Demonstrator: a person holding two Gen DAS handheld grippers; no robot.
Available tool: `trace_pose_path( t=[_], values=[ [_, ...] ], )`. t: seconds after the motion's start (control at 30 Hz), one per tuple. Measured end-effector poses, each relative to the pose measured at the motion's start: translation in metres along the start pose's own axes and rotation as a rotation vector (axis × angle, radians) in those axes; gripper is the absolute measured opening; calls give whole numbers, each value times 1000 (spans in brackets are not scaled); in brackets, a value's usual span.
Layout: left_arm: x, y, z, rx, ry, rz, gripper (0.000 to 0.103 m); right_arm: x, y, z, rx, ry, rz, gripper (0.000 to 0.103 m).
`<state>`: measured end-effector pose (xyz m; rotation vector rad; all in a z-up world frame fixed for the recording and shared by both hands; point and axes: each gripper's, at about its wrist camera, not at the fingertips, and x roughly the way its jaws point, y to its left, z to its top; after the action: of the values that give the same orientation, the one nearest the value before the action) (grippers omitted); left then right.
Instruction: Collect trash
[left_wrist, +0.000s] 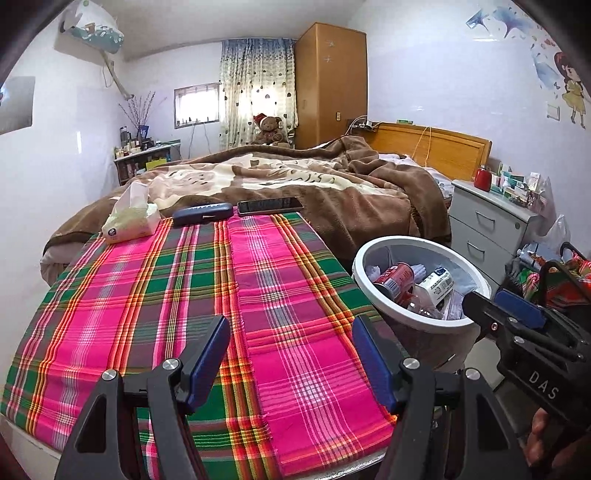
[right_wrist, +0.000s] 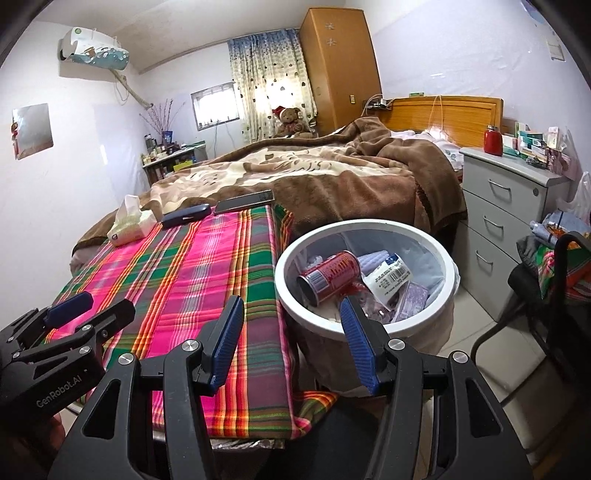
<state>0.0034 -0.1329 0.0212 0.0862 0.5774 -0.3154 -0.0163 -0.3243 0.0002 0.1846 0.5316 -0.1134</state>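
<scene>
A white round trash bin stands beside the plaid-covered table. Inside lie a red can, a white labelled carton and crumpled wrappers. My left gripper is open and empty, low over the near part of the plaid cloth. My right gripper is open and empty, at the near left rim of the bin. Each gripper shows at the edge of the other's view, the right gripper beside the bin, the left gripper over the cloth.
At the cloth's far edge lie a tissue pack, a dark blue case and a phone. A bed with a brown blanket lies behind. A grey drawer unit and a black chair stand right.
</scene>
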Motion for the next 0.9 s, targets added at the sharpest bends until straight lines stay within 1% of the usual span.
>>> trace_pose_path(
  t=[0.43,0.9],
  values=[
    [3,1,-1,-3,15,-4,68,-2,1,0,-1,3,-4,56],
    [1,0,1,-2,6,-3,68,-2,-1,0,5,2,-11,56]
  ],
)
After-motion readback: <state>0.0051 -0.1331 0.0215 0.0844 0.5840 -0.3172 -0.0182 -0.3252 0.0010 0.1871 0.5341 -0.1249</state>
